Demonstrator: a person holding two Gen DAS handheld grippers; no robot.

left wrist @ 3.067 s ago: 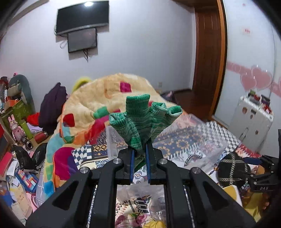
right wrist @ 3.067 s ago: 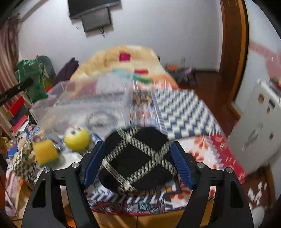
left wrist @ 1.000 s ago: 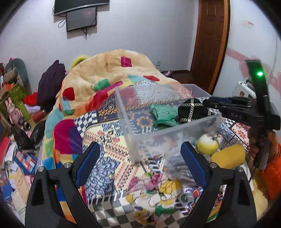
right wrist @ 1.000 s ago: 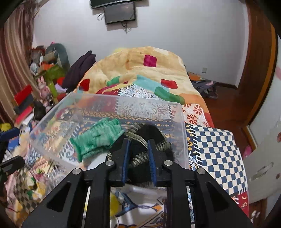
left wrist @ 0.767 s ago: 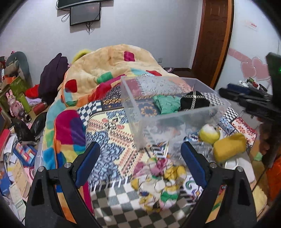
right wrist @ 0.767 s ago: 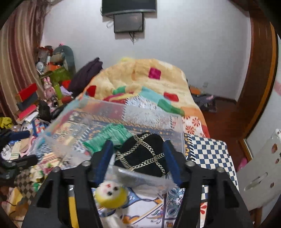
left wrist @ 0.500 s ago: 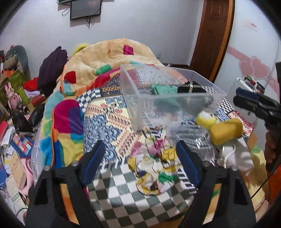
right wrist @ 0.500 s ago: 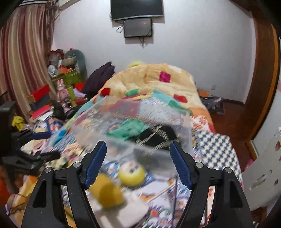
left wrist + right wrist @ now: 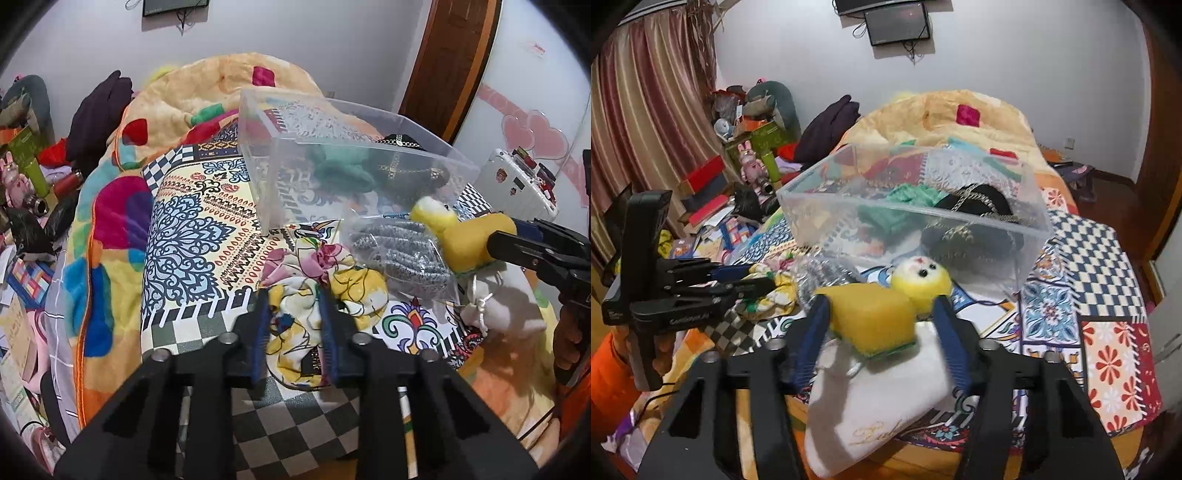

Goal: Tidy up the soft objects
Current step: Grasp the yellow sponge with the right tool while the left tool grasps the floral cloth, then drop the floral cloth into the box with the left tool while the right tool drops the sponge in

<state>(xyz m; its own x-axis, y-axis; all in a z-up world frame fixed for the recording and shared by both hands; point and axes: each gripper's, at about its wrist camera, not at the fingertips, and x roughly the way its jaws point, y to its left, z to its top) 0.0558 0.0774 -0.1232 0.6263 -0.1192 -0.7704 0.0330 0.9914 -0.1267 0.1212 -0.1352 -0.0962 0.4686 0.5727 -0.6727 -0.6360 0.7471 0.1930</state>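
**A:** Left wrist view, item one: our left gripper [image 9: 293, 317], fingers partly closed around the floral cloth [image 9: 314, 295]. The blue pads sit either side of the bunched fabric at the near edge of the patterned bedspread [image 9: 192, 229]; whether they press it or only flank it, we cannot tell.

**B:** Item two, right wrist view: our right gripper [image 9: 881, 328], fingers spread, one on each side of the yellow sponge [image 9: 875, 317]. The left pad looks to touch it; the right pad stands off. The sponge lies on a white pouch [image 9: 882, 398].

**A:** Item three: yellow plush ball [image 9: 921, 277], with a white face and black eyes, just beyond the sponge and touching it, near the front wall of the clear plastic bin [image 9: 849, 206].

**B:** Bin contents, as we log them: green knit glove [image 9: 908, 195] on the left, black hat with a gold criss-cross [image 9: 979, 201] on the right, side by side.

**A:** Item four: grey knit piece in a clear bag [image 9: 402, 258], between the floral cloth and the sponge, in front of the bin.

**B:** Background: orange patchwork blanket [image 9: 945, 107] heaped at the far end, wall screen [image 9: 897, 22] above it.
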